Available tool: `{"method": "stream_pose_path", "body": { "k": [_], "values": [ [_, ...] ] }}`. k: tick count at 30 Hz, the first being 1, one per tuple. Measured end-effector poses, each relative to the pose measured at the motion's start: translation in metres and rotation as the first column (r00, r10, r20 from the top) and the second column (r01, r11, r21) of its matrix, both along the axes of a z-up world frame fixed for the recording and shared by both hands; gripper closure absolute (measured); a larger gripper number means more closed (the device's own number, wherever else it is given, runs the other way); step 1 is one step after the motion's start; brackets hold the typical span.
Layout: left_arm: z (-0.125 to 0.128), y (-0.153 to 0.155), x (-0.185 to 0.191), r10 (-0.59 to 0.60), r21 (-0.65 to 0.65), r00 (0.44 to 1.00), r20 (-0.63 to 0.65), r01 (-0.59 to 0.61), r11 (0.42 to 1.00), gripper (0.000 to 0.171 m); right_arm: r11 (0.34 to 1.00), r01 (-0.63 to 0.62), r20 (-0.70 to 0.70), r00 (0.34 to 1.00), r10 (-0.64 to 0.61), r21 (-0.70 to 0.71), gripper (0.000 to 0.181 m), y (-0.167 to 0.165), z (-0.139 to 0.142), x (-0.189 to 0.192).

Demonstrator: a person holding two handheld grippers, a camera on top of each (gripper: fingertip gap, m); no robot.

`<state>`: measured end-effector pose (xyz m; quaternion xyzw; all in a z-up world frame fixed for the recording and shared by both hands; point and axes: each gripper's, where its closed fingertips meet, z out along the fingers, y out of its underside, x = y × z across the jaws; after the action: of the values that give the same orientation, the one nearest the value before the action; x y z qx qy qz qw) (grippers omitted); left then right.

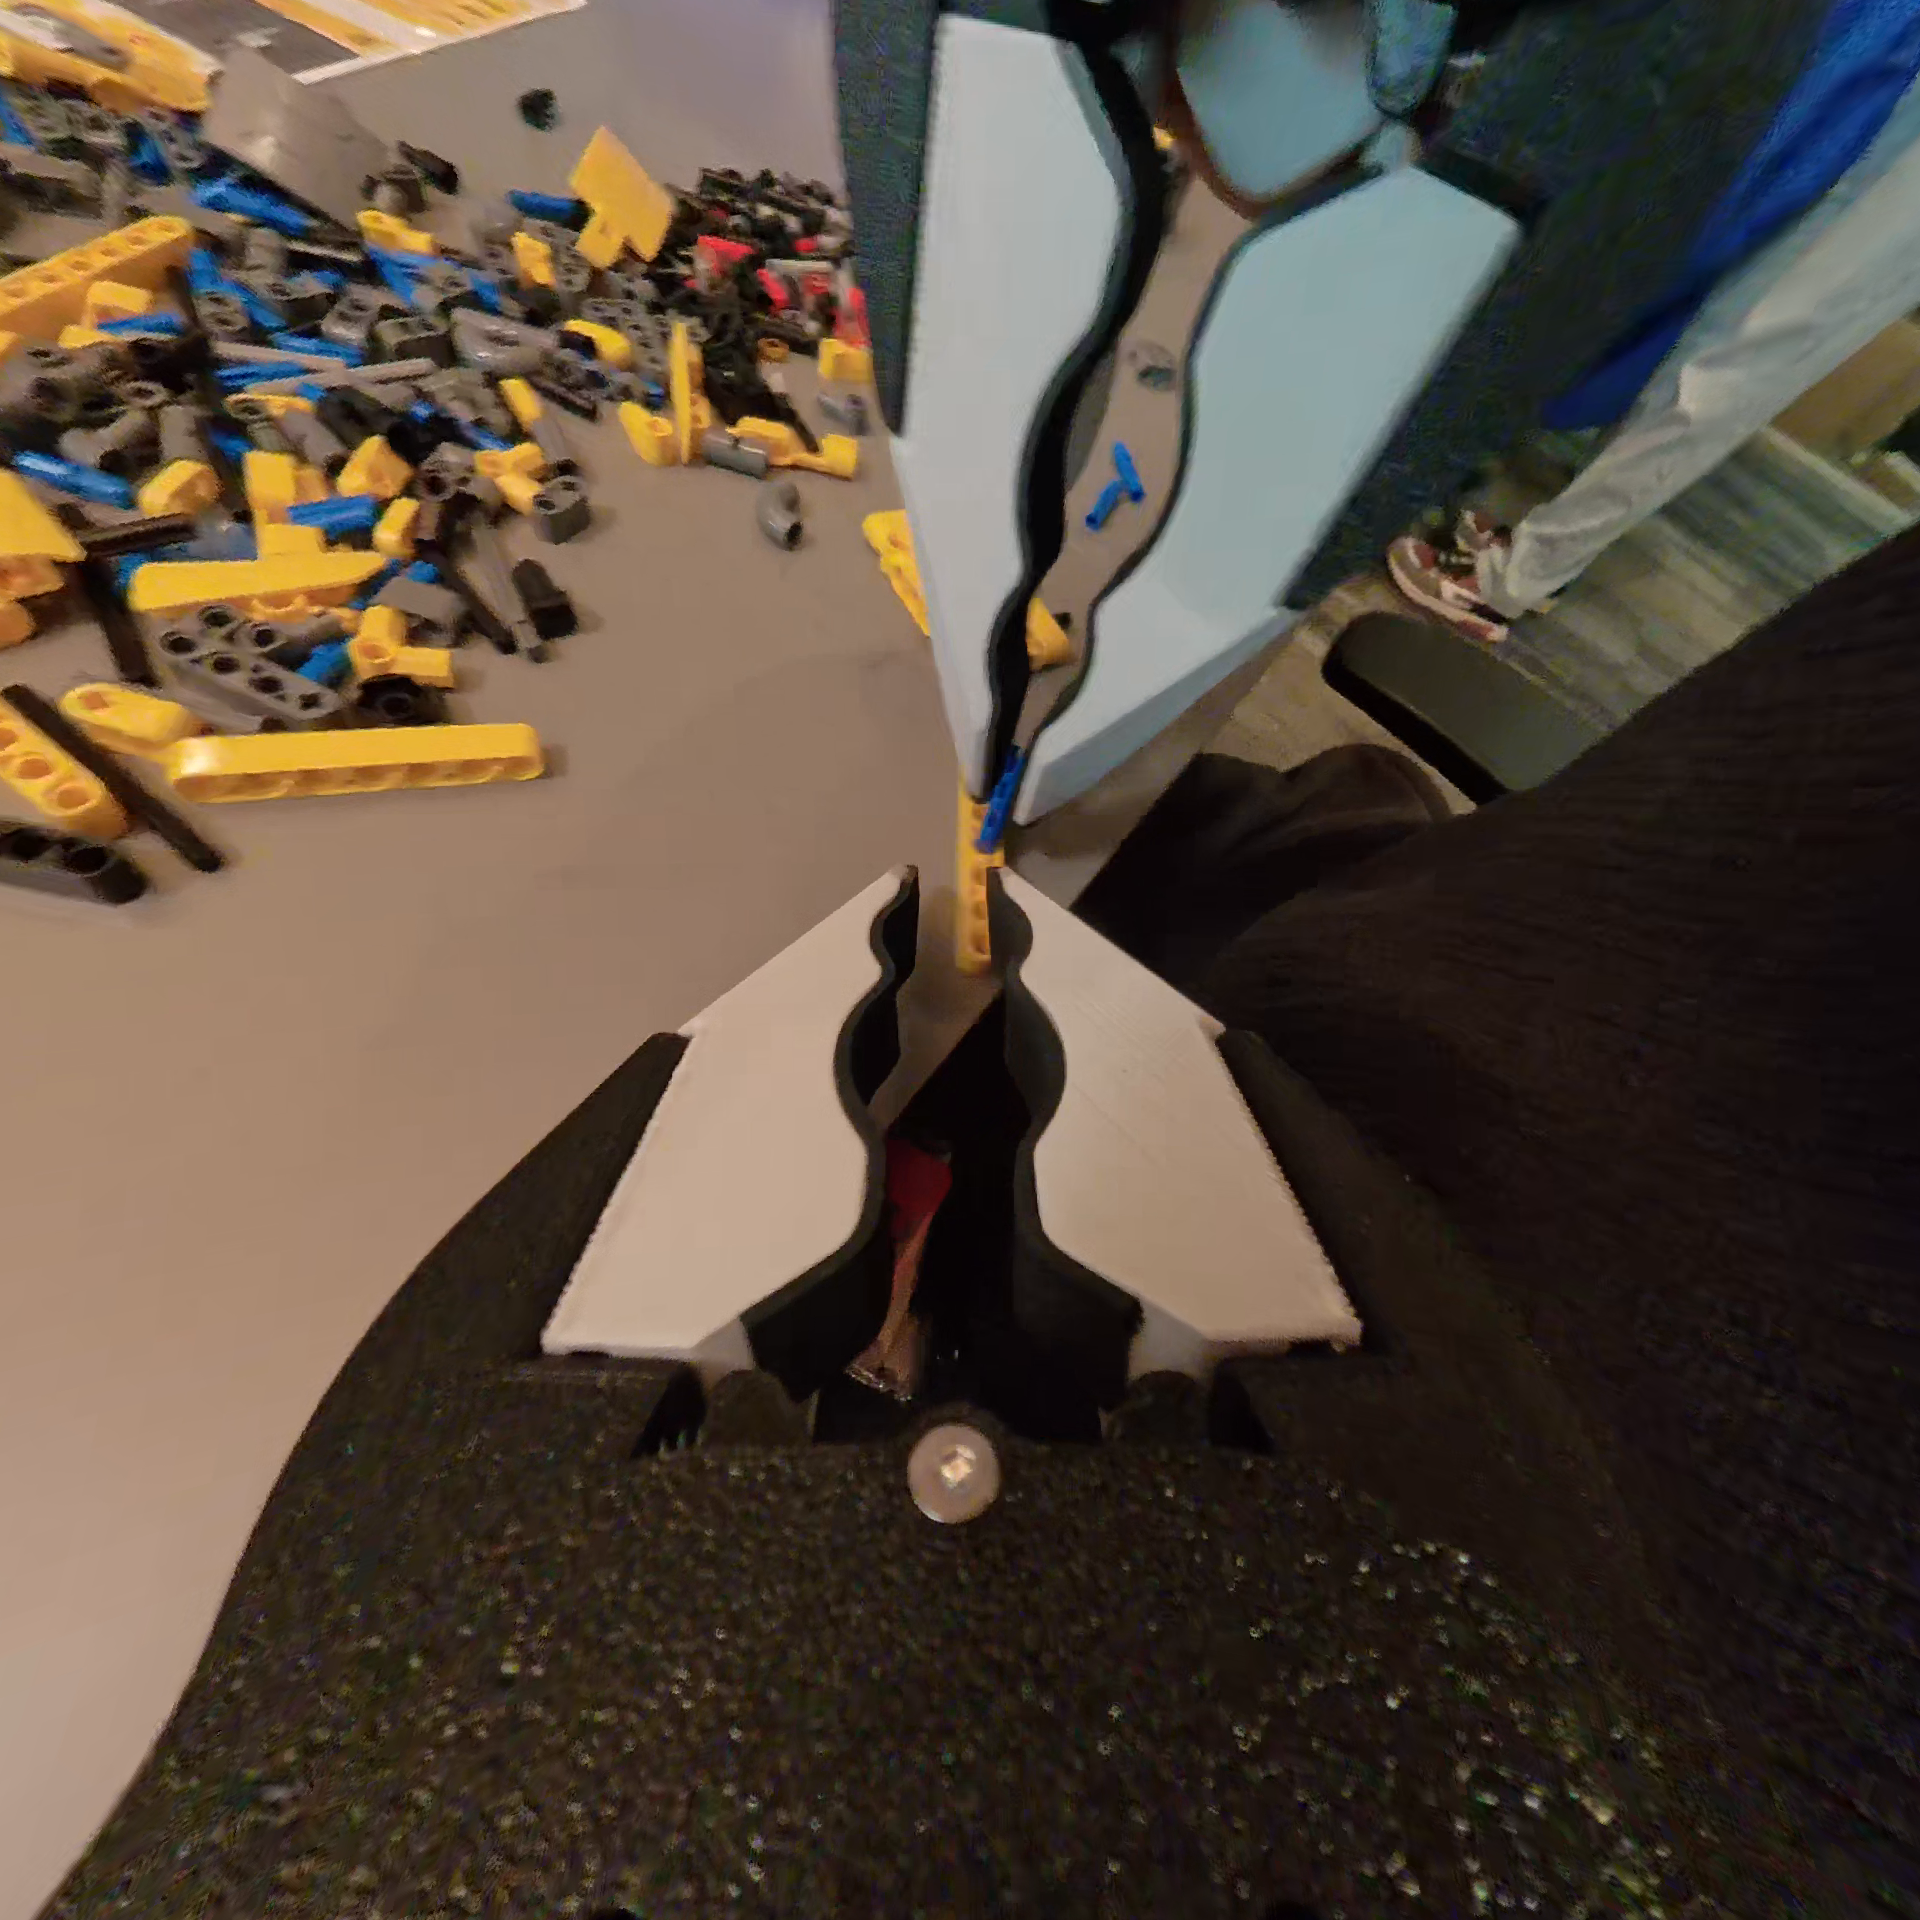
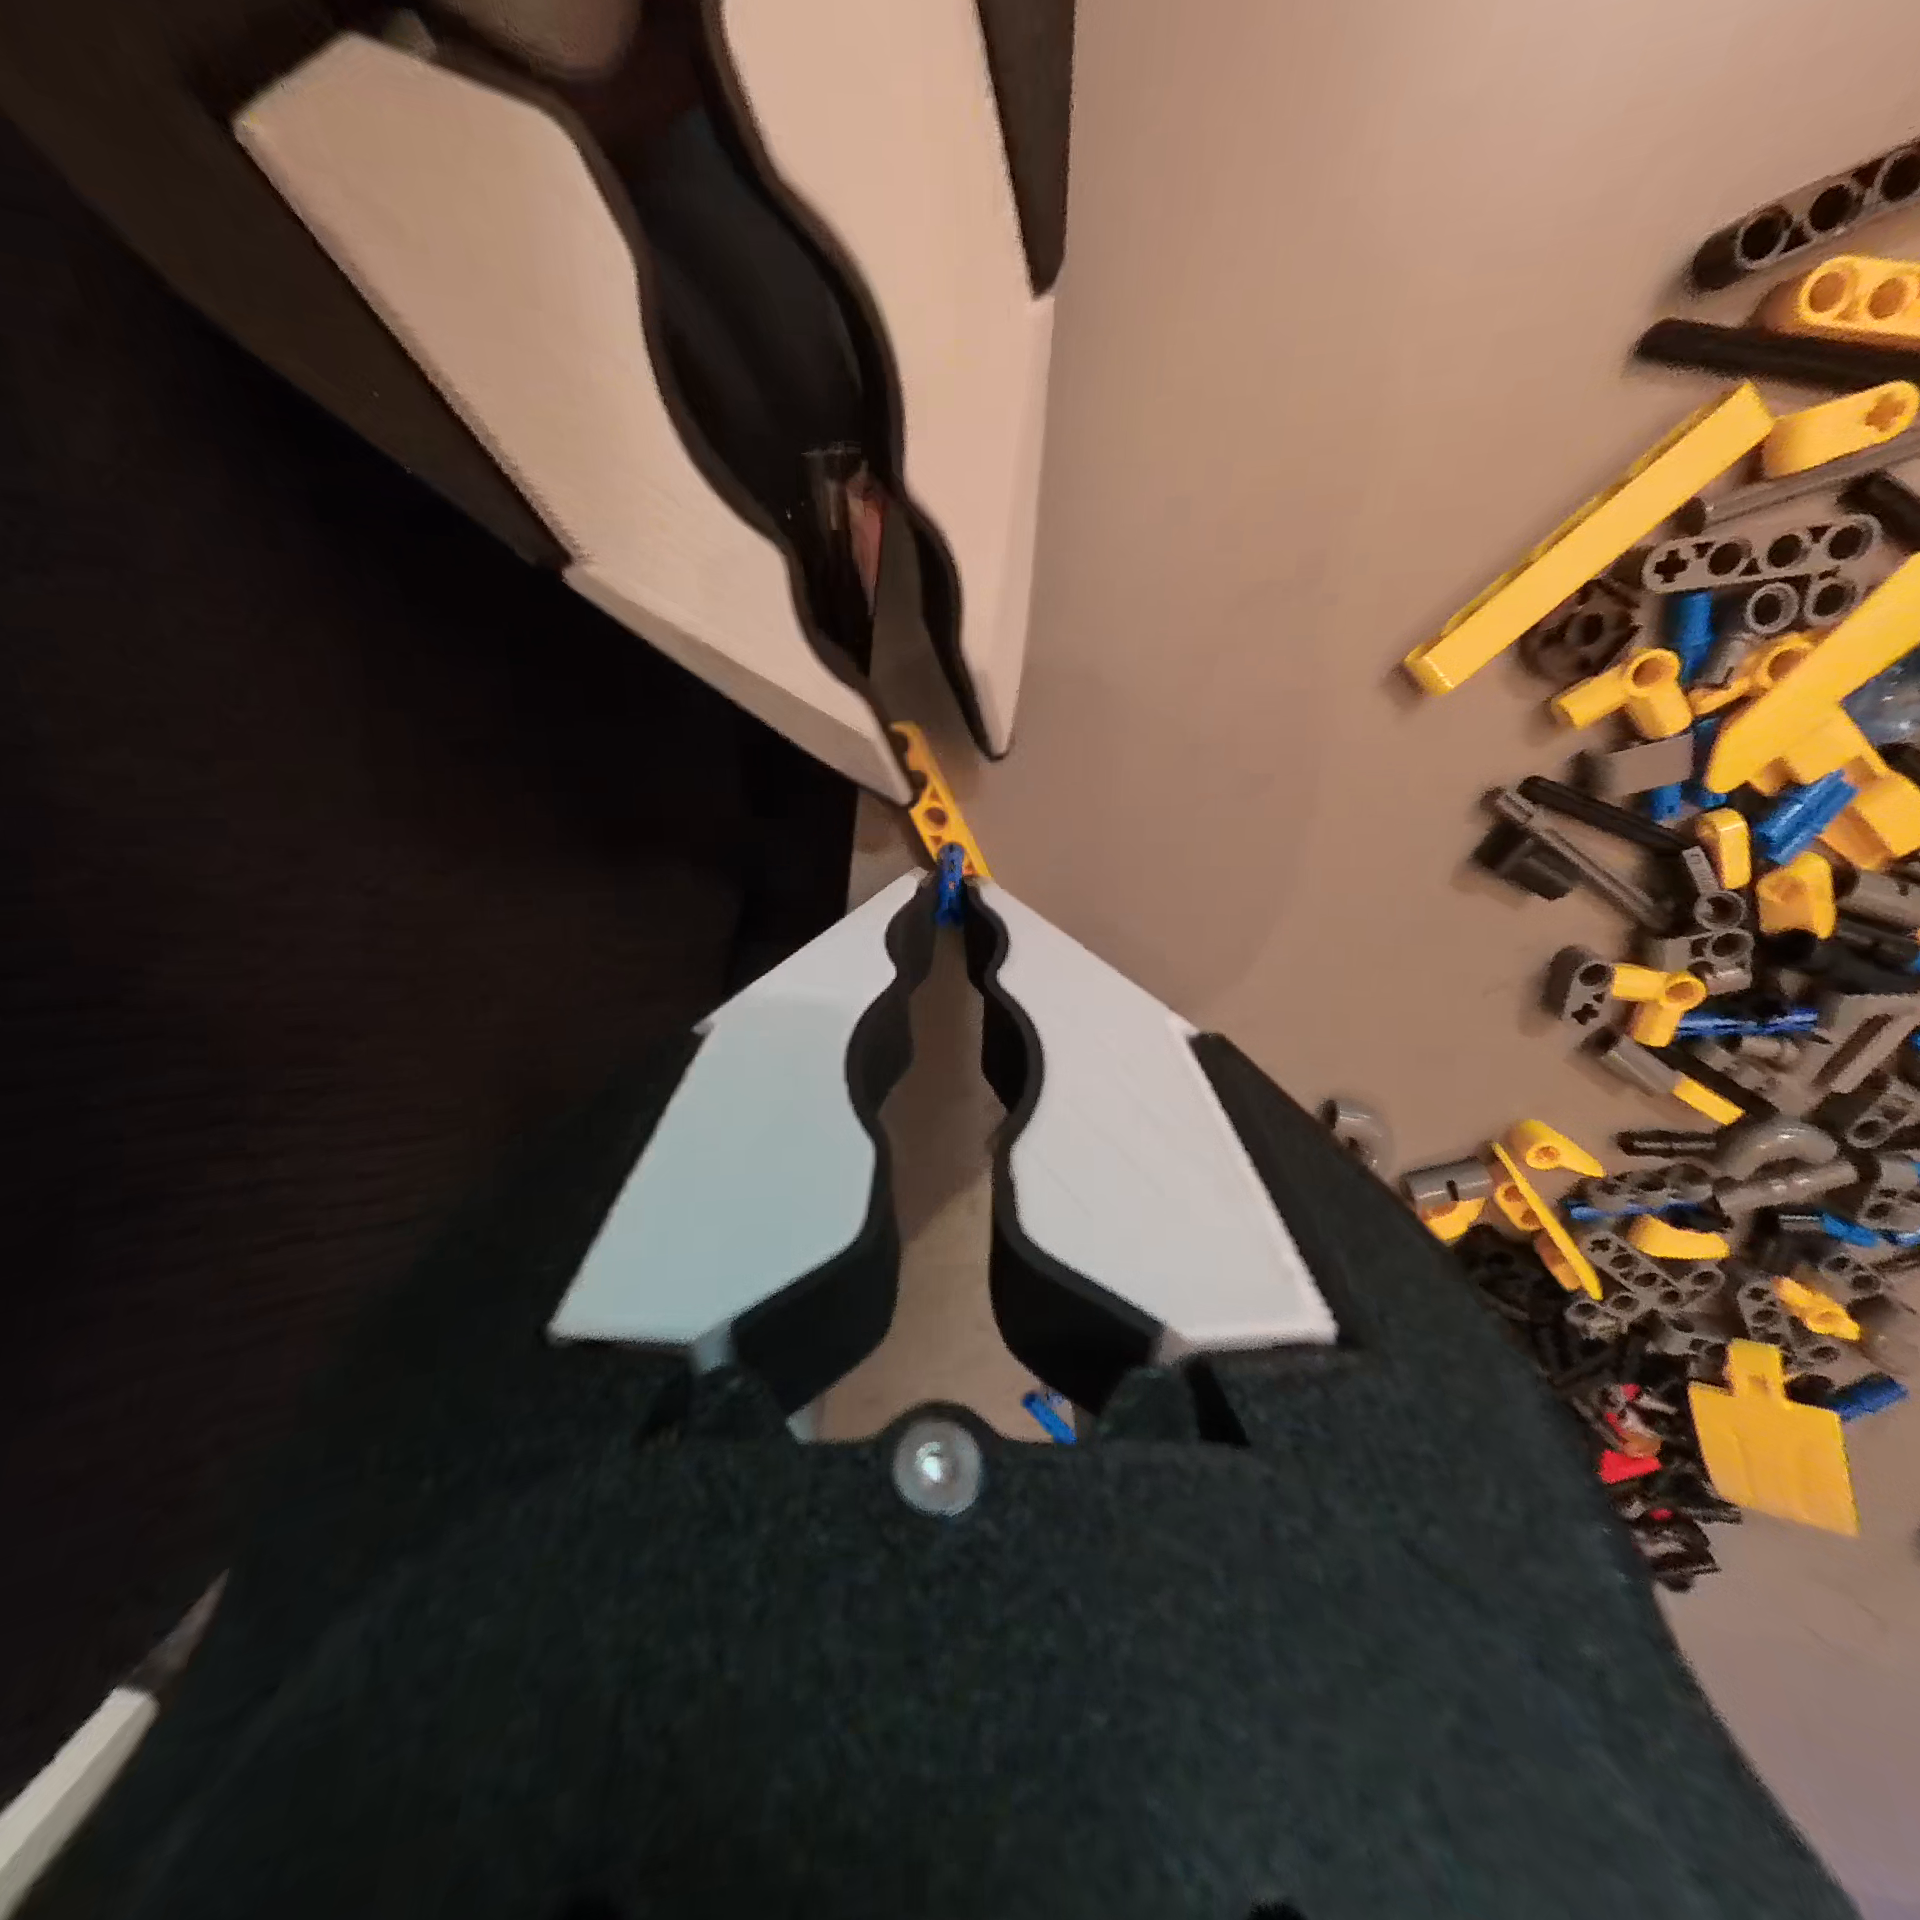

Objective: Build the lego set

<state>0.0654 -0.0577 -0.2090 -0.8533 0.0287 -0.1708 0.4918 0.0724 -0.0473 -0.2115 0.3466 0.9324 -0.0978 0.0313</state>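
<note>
Two grippers are seen tip to tip above the near edge of the grey desk [image 1: 520,1039]. One yellow beam [image 1: 975,914] with holes is pinched between the tips of the left gripper [image 1: 956,899], jaws narrow and closed on it. One blue pin [image 1: 1003,800] is held at the tips of the right gripper [image 2: 951,899], jaws nearly together on it; the pin is seen touching the far end of the beam (whether seated in a hole cannot be told).

Approx. two more blue pins [image 1: 1117,497] are seen loose on the desk behind the right gripper's fingers. A large pile of parts [image 1: 312,416] (yellow, blue, grey, black, a few red; too many to count) is spread toward the far left corner, w/ one long yellow beam [image 1: 353,764] lying at its near edge. Printed sheets [image 1: 416,31] lie at the far edge. A person's leg and shoe [image 1: 1455,582] are seen beyond the desk's right side.
</note>
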Motion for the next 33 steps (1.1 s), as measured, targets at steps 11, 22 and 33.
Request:
{"method": "stream_pose_path", "body": {
  "k": [11,22,33],
  "values": [
    [0.012,-0.003,0.014,0.023,0.089,0.998,0.055,-0.028,0.996,0.152,0.997,0.054,-0.082,0.995,-0.058,-0.050,0.177,0.004,0.007,0.004],
    [-0.011,-0.004,0.014,0.162,0.099,0.976,-0.148,-0.148,0.984,0.150,0.997,0.069,-0.127,0.989,-0.073,-0.040,0.177,-0.003,0.009,0.006],
    [-0.011,-0.003,0.015,0.167,0.116,0.973,-0.157,-0.149,0.982,0.165,0.998,0.053,-0.116,0.992,-0.049,0.024,0.177,0.000,0.001,0.005]
  ]
}}
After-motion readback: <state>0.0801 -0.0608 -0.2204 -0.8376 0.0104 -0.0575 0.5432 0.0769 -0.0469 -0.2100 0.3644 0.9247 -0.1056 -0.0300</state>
